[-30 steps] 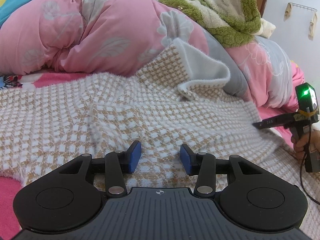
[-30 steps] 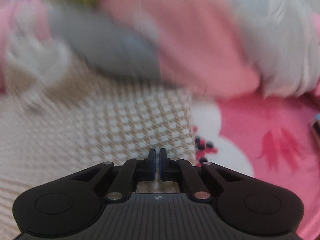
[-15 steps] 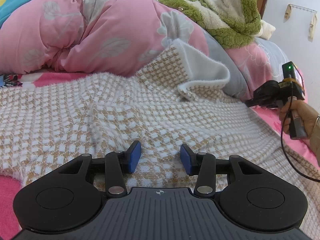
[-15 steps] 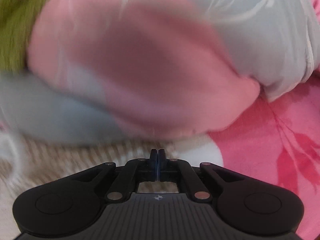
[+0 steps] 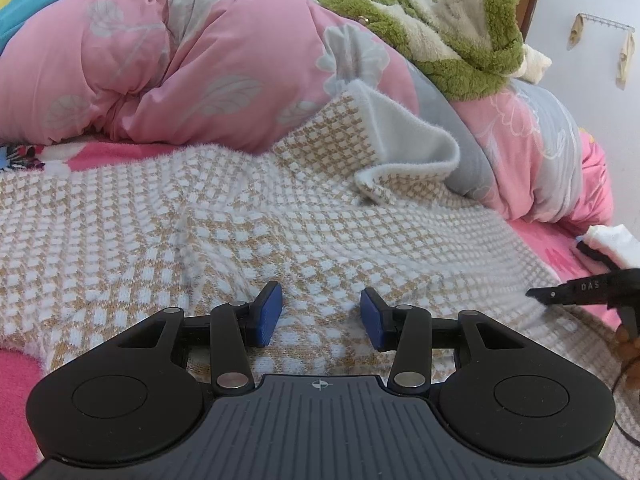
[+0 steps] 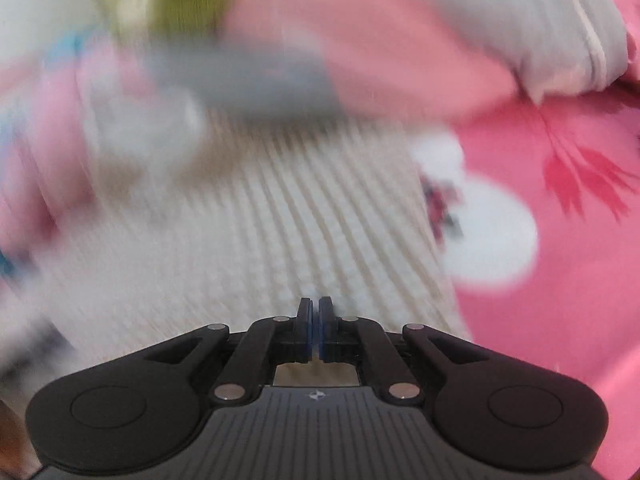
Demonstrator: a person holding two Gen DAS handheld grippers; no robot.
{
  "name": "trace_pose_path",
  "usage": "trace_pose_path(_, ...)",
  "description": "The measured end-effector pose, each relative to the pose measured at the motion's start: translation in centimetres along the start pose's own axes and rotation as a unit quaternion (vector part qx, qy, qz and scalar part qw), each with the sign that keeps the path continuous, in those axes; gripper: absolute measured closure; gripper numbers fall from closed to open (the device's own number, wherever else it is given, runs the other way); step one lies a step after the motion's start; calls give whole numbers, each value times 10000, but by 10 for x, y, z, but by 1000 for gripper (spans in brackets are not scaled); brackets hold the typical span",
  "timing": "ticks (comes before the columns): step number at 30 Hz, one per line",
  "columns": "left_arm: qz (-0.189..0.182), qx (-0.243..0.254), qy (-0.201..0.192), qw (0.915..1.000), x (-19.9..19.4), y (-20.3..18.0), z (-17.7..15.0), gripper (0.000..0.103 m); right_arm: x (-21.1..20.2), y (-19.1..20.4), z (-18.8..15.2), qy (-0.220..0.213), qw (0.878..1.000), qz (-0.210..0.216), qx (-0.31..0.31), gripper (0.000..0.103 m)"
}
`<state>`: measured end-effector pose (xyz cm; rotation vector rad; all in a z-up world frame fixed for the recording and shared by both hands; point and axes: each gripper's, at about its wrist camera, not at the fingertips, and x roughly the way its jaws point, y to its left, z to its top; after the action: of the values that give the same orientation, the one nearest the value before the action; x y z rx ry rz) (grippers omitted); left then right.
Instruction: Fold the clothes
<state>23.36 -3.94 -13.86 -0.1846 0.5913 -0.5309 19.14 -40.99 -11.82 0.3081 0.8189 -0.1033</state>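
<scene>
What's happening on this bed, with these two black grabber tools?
A person is about to fold a checked knit garment spread on the bed, a gripper in each hand. The left gripper sits over its near edge with jaws open and nothing between them. The right gripper, jaws shut and empty, is over the garment's right side; its view is blurred. No fold made yet.
</scene>
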Motion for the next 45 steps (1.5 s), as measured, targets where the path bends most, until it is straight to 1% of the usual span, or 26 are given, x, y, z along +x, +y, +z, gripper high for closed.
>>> trace_pose_path(2, -63, -112, -21, 9999, 0, 3, -1, 60, -11, -2, -3, -166, 9995, 6, 258, 102)
trace_pose_path(4, -107, -211, -60, 9997, -1, 6, -1, 60, -27, 7, 1, -340, 9975, 292, 552, 100)
trace_pose_path(5, -123, -252, -83, 9996, -2, 7, 0, 60, -29, 16, 2, -488, 9957, 603, 498, 100)
trace_pose_path(6, -138, -293, -106, 9994, -3, 8, 0, 60, -34, 27, 3, -562, 9944, 802, 402, 100)
trace_pose_path(7, -154, -334, -129, 9992, -4, 9, 0, 60, -35, 41, 4, -582, 9942, 877, 219, 100)
trace_pose_path(10, -53, -251, -262, 9993, -12, 3, 4, 59, -6, 83, -3, -453, 9940, 746, -655, 98)
trace_pose_path(11, -44, -138, -339, 9993, -17, -1, 7, 59, 15, 92, -10, -218, 9941, 594, -885, 96)
trace_pose_path(12, -51, -5, -417, 9991, -22, -7, 11, 59, 29, 97, -19, -178, 9931, 494, -1052, 96)
trace_pose_path(13, -84, 159, -461, 9988, -24, -15, 16, 58, 30, 98, -24, -406, 9922, 492, -1069, 96)
trace_pose_path(15, -112, 416, -358, 9984, -20, -31, 26, 58, 26, 99, -24, -419, 9926, 453, -1045, 96)
trace_pose_path(16, -111, 488, -202, 9985, -12, -38, 32, 58, 26, 100, -24, -422, 9922, 445, -1084, 96)
trace_pose_path(19, -117, 536, 501, 9972, 28, -48, 44, 58, 22, 95, -28, -494, 9923, 569, -986, 96)
trace_pose_path(21, 82, 487, 984, 9939, 58, -44, 43, 60, 18, 88, -30, -510, 9929, 736, -784, 96)
trace_pose_path(22, 185, 493, 1122, 9923, 69, -41, 42, 61, 18, 82, -30, -503, 9930, 840, -667, 96)
trace_pose_path(24, 209, 608, 1066, 9922, 74, -38, 45, 61, 19, 73, -30, -486, 9924, 1042, -447, 96)
trace_pose_path(26, 317, 482, 1097, 9923, 79, -35, 54, 61, 20, 65, -30, -466, 9912, 1214, -265, 96)
trace_pose_path(27, 397, 432, 1108, 9921, 82, -33, 57, 65, 21, 63, -29, -461, 9909, 1244, -236, 96)
trace_pose_path(31, 719, 503, 1084, 9902, 98, -30, 67, 65, 23, 64, -28, -466, 9908, 1246, -259, 96)
trace_pose_path(34, 1032, 616, 1005, 9876, 108, -30, 77, 64, 23, 63, -27, -466, 9907, 1256, -252, 96)
trace_pose_path(35, 1257, 643, 950, 9854, 110, -30, 81, 60, 23, 63, -28, -467, 9906, 1259, -249, 96)
trace_pose_path(36, 1436, 632, 911, 9834, 111, -29, 85, 61, 22, 63, -28, -467, 9906, 1262, -245, 96)
trace_pose_path(37, 1483, 574, 898, 9832, 110, -29, 88, 61, 22, 62, -28, -467, 9906, 1266, -241, 96)
trace_pose_path(38, 1479, 544, 875, 9836, 107, -30, 91, 61, 22, 62, -28, -467, 9905, 1269, -237, 96)
trace_pose_path(41, 1119, 667, 762, 9885, 93, -46, 91, 60, 22, 62, -27, -465, 9904, 1277, -235, 96)
trace_pose_path(43, 784, 953, 871, 9885, 97, -66, 85, 60, 22, 63, -27, -464, 9905, 1270, -243, 96)
trace_pose_path(45, 531, 1216, 1014, 9860, 107, -84, 78, 60, 22, 64, -27, -467, 9906, 1264, -254, 96)
